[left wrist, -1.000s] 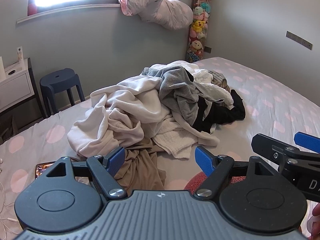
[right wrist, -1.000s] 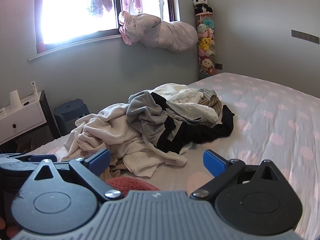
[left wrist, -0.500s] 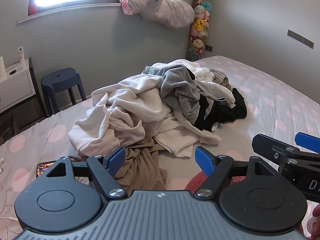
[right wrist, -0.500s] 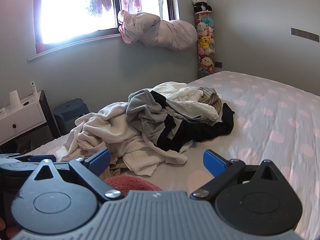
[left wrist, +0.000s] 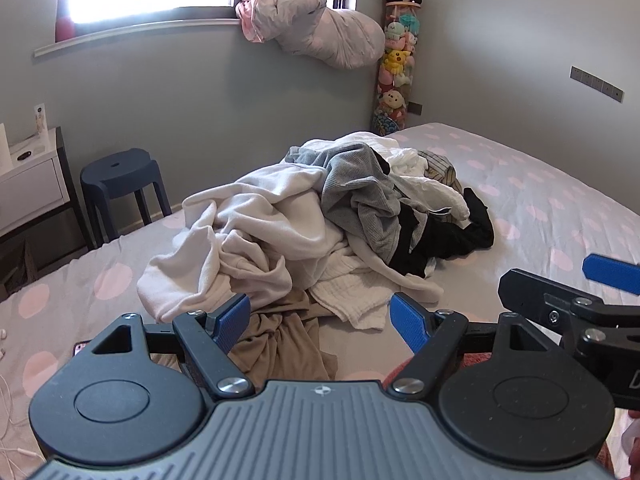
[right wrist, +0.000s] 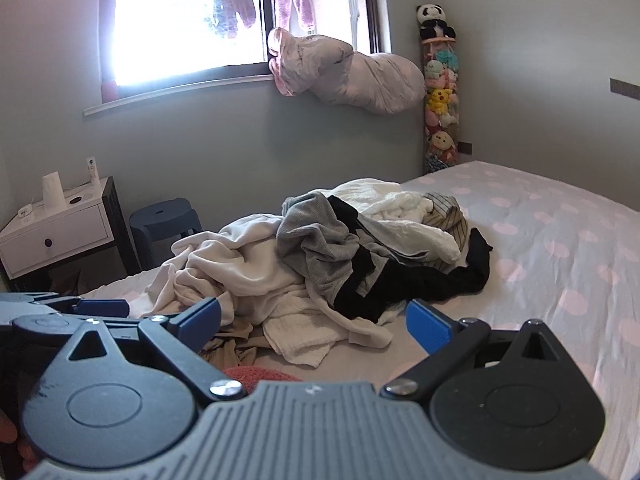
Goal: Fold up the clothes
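Note:
A heap of unfolded clothes [left wrist: 320, 216] lies on the bed: white tops, a grey knit [left wrist: 360, 184], a black garment [left wrist: 448, 240], a white waffle cloth [left wrist: 352, 300] and a tan garment [left wrist: 280, 340] nearest me. The same heap of clothes [right wrist: 320, 256] fills the middle of the right wrist view. My left gripper [left wrist: 320, 318] hangs open just short of the tan garment, nothing between its blue pads. My right gripper [right wrist: 314, 322] is open too, empty, beside the left one. A red-pink cloth [right wrist: 256, 374] lies under both.
The bed [left wrist: 540, 200] has a grey sheet with pink dots, bare on the right side. A dark blue stool [left wrist: 120, 176] and a white nightstand [right wrist: 56, 232] stand at the left. A phone [left wrist: 82, 347] and white cables lie at the bed's near left.
Both grippers have tilted slightly, so the heap sits a little higher in the views. Both stay open and the clothes have not moved.

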`<state>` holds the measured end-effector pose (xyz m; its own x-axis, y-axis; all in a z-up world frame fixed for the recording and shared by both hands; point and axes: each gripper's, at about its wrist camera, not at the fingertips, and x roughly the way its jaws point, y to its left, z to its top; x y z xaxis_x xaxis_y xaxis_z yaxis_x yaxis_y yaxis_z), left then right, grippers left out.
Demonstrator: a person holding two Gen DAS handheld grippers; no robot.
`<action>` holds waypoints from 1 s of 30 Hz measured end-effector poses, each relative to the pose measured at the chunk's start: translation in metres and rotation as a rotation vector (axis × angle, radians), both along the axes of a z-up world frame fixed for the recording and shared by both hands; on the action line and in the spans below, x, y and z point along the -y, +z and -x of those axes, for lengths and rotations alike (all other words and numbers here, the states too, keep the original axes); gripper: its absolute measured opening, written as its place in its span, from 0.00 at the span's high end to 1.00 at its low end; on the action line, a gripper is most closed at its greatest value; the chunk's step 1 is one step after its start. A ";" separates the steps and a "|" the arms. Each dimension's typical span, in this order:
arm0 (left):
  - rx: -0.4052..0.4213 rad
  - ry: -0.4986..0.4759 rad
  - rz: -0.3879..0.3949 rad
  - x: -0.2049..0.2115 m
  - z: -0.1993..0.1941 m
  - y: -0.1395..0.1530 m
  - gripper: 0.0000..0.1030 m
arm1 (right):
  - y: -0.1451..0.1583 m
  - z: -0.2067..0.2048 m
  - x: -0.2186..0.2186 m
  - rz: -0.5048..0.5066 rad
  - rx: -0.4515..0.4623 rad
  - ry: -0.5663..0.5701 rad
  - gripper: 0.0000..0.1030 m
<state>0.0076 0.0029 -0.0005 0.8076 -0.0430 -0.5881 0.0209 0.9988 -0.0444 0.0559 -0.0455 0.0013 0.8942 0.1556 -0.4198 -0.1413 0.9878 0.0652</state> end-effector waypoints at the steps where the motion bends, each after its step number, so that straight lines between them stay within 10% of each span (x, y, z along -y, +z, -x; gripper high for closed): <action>1: 0.002 0.001 -0.004 -0.001 -0.002 0.000 0.26 | 0.000 -0.002 -0.001 0.009 0.006 0.013 0.03; 21: -0.116 0.154 -0.007 -0.060 -0.078 -0.024 0.27 | -0.018 -0.132 -0.015 0.058 -0.058 0.336 0.04; 26: -0.191 0.195 0.042 -0.083 -0.104 -0.038 0.30 | -0.039 -0.175 -0.041 0.108 -0.131 0.428 0.37; 30: -0.217 0.218 0.040 -0.090 -0.121 -0.048 0.32 | -0.063 -0.202 -0.062 0.136 -0.178 0.496 0.37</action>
